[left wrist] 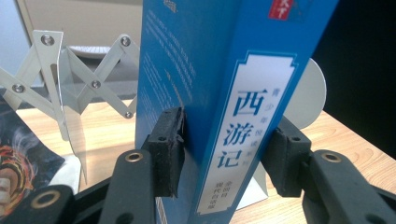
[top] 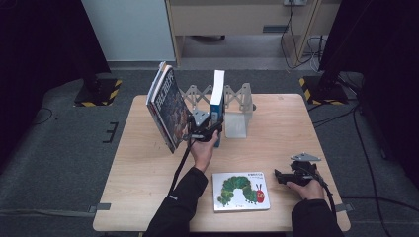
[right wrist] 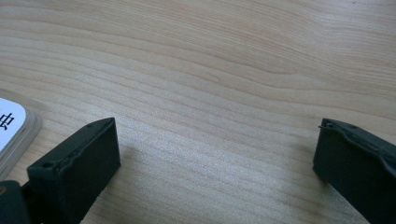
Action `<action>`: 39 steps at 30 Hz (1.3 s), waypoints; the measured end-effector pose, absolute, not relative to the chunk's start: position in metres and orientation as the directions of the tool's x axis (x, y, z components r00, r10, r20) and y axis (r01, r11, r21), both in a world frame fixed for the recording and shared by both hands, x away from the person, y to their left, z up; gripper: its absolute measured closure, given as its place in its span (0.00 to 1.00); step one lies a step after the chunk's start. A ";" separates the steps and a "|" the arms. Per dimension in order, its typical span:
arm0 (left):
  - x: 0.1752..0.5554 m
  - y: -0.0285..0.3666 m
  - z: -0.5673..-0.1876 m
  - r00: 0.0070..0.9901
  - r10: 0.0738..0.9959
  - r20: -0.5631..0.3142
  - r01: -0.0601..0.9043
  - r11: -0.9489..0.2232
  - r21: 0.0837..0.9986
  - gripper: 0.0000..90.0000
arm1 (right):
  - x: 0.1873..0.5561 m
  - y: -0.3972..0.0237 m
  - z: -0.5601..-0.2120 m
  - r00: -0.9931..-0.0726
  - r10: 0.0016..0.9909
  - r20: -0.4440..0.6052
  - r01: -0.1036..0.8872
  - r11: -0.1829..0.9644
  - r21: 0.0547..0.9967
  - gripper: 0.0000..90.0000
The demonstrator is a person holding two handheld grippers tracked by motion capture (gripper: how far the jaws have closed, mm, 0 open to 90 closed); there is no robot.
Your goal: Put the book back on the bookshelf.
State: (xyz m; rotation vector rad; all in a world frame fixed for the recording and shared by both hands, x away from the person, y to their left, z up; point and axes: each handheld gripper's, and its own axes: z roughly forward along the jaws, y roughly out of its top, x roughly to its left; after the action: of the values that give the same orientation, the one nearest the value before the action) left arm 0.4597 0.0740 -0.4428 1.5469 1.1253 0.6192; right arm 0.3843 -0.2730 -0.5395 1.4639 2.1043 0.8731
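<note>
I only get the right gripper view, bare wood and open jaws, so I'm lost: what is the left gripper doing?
Observer: The left gripper has its pads against both sides of an upright blue book.
Operator: Where does that book stand?
Observer: In the grey folding rack at the table's far side.
Operator: Anything beside it?
Observer: Dark-covered books lean tilted at the rack's left end.
Operator: And the white corner at my left edge?
Observer: A caterpillar picture book, lying flat beside the right gripper.
</note>
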 end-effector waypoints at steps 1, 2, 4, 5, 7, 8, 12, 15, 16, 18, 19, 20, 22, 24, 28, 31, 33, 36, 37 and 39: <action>0.458 0.076 -0.445 0.422 0.889 -0.178 0.344 0.025 0.938 0.58 | 0.384 -0.273 -0.539 -0.350 0.937 0.006 0.666 0.244 0.705 0.01; 0.457 0.077 -0.448 0.425 0.887 -0.181 0.355 0.021 0.935 0.58 | 0.384 -0.273 -0.539 -0.350 0.937 0.006 0.666 0.244 0.705 0.01; 0.457 0.077 -0.453 0.423 0.886 -0.191 0.370 0.024 0.929 0.58 | 0.384 -0.273 -0.540 -0.350 0.937 0.006 0.666 0.244 0.705 0.01; 0.458 0.077 -0.454 0.421 0.884 -0.202 0.372 0.034 0.928 0.58 | 0.384 -0.273 -0.539 -0.350 0.937 0.006 0.666 0.244 0.705 0.01; 0.458 0.076 -0.452 0.419 0.886 -0.200 0.377 0.030 0.926 0.58 | 0.384 -0.273 -0.539 -0.350 0.937 0.006 0.666 0.244 0.705 0.01; 0.459 0.075 -0.451 0.420 0.887 -0.192 0.380 0.020 0.925 0.58 | 0.384 -0.273 -0.539 -0.350 0.937 0.006 0.666 0.244 0.705 0.01; 0.461 0.072 -0.449 0.419 0.887 -0.193 0.390 0.016 0.921 0.58 | 0.384 -0.273 -0.539 -0.350 0.937 0.006 0.666 0.244 0.705 0.01; 0.462 0.069 -0.449 0.420 0.887 -0.191 0.392 0.012 0.920 0.58 | 0.384 -0.273 -0.539 -0.350 0.937 0.006 0.666 0.244 0.705 0.01; 0.463 0.069 -0.448 0.420 0.887 -0.191 0.394 0.011 0.919 0.58 | 0.384 -0.273 -0.539 -0.350 0.937 0.006 0.666 0.244 0.705 0.01; 0.464 0.068 -0.448 0.417 0.887 -0.196 0.401 0.014 0.916 0.58 | 0.384 -0.273 -0.539 -0.350 0.937 0.006 0.666 0.244 0.705 0.01; 0.464 0.066 -0.447 0.414 0.888 -0.198 0.405 0.015 0.914 0.58 | 0.384 -0.273 -0.539 -0.350 0.937 0.006 0.666 0.244 0.705 0.01; 0.465 0.065 -0.447 0.413 0.889 -0.198 0.405 0.015 0.914 0.58 | 0.384 -0.273 -0.539 -0.350 0.937 0.006 0.666 0.244 0.705 0.01; 0.465 0.064 -0.447 0.415 0.887 -0.204 0.407 0.020 0.913 0.58 | 0.384 -0.273 -0.539 -0.350 0.937 0.006 0.666 0.244 0.705 0.01; 0.466 0.064 -0.447 0.415 0.885 -0.210 0.410 0.024 0.912 0.57 | 0.384 -0.273 -0.539 -0.350 0.937 0.006 0.666 0.244 0.705 0.01; 0.469 0.061 -0.445 0.412 0.886 -0.211 0.417 0.023 0.909 0.57 | 0.384 -0.273 -0.539 -0.350 0.937 0.006 0.666 0.244 0.705 0.01; 0.469 0.060 -0.446 0.413 0.887 -0.207 0.411 0.021 0.911 0.57 | 0.384 -0.273 -0.539 -0.350 0.937 0.006 0.666 0.244 0.705 0.01; 0.469 0.061 -0.447 0.417 0.886 -0.203 0.404 0.020 0.915 0.57 | 0.384 -0.273 -0.539 -0.350 0.937 0.006 0.666 0.244 0.705 0.01; 0.469 0.063 -0.448 0.422 0.885 -0.197 0.399 0.014 0.917 0.57 | 0.384 -0.273 -0.539 -0.350 0.937 0.007 0.666 0.244 0.705 0.01; 0.469 0.063 -0.448 0.426 0.883 -0.195 0.397 0.011 0.918 0.56 | 0.384 -0.273 -0.539 -0.350 0.937 0.007 0.666 0.244 0.705 0.01; 0.467 0.065 -0.448 0.436 0.878 -0.196 0.398 0.007 0.918 0.56 | 0.384 -0.273 -0.540 -0.350 0.937 0.006 0.666 0.244 0.705 0.01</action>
State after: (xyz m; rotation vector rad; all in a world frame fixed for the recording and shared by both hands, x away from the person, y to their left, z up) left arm 0.4673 0.0645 -0.4475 1.5945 1.1461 0.5492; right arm 0.3843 -0.2729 -0.5395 1.4643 2.1042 0.8732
